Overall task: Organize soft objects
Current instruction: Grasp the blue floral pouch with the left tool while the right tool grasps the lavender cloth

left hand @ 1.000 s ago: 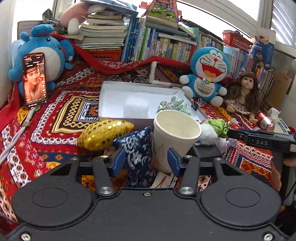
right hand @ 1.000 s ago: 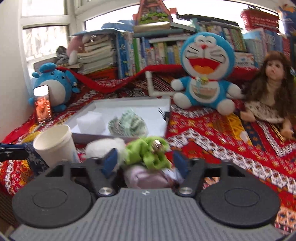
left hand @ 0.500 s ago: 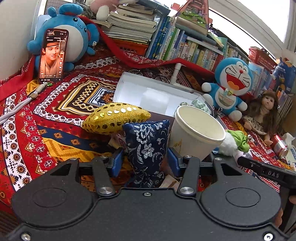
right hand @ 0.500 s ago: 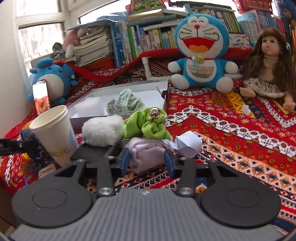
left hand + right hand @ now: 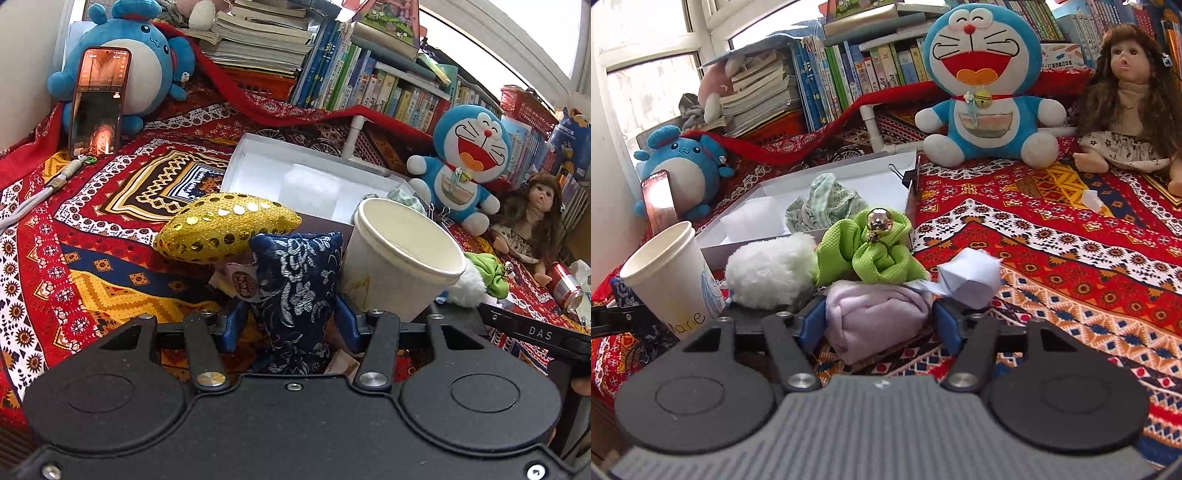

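L gripper (image 5: pixel 291 325): navy floral pouch (image 5: pixel 295 291) sits between its 2 fingers, lower end hidden behind the gripper body; grip vs. mere contact can't tell. R gripper (image 5: pixel 881 325) jaws opening, pads just off the lilac cloth bundle (image 5: pixel 875 314) between them on the patterned cloth (image 5: pixel 1071 258). White box (image 5: pixel 849 177) partly blocked by green fabric (image 5: pixel 871 251).

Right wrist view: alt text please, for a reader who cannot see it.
The right gripper straddles a lilac cloth bundle on a red patterned blanket, jaws opening. Just beyond lie a green fabric scrunchie with a silver bell, a white fluffy puff and a paper cup, before a white box and a Doraemon plush.
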